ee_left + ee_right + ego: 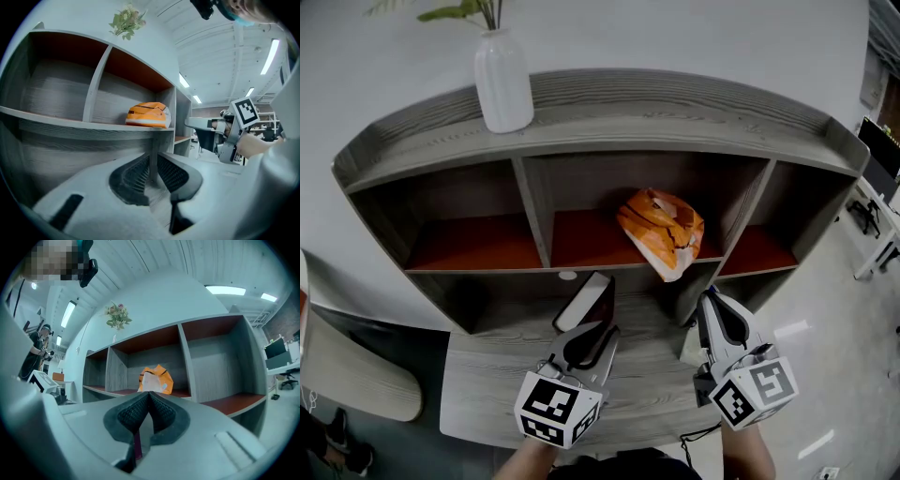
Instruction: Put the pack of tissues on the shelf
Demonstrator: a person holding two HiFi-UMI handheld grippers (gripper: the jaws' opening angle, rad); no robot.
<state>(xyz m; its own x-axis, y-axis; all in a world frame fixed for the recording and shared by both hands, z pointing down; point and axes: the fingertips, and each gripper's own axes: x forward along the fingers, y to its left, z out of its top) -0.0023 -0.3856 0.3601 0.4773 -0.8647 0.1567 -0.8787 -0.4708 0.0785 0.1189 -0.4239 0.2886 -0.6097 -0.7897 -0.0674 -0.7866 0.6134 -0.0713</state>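
The orange and white pack of tissues (661, 230) lies in the middle compartment of the grey shelf unit (478, 272), on its red-brown board. The pack also shows in the left gripper view (147, 116) and straight ahead in the right gripper view (155, 379). Both grippers hover below and in front of the shelf, apart from the pack. My left gripper (592, 314) (152, 161) has a narrow gap between its pads with nothing in it. My right gripper (709, 302) (149, 397) is shut, pads touching, and holds nothing.
A white vase (502, 82) with green stems stands on the shelf unit's top, left of centre. A grey wooden ledge (487, 384) lies under the grippers. The left and right compartments hold nothing. A desk (881, 225) stands at the far right. A person (35, 350) stands far off.
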